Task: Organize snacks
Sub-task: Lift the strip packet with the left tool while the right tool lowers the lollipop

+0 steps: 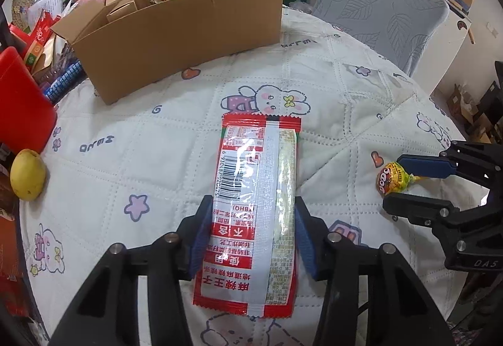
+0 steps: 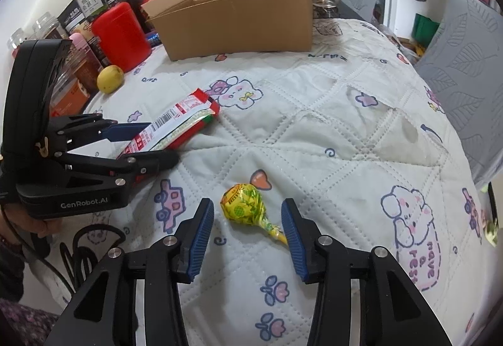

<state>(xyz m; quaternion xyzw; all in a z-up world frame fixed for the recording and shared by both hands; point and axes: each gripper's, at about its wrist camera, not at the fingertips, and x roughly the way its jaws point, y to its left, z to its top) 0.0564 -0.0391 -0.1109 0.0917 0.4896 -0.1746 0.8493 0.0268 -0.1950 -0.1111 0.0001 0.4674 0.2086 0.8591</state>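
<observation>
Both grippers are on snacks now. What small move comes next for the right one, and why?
Probably close the right gripper on the lollipop. Its jaws stand open with the yellow wrapped head lying on the quilt between the blue pads, nothing gripped yet. The left gripper looks closed on the red snack packet, so the cardboard box can wait until both hold something.

A long red-and-white snack packet [image 1: 256, 207], barcode side up, is pinched near its lower end and slants above the quilted desk cover. A yellow-wrapped lollipop [image 2: 245, 204] lies flat on the quilt. The open cardboard box [image 1: 176, 31] holds snack packets.
</observation>
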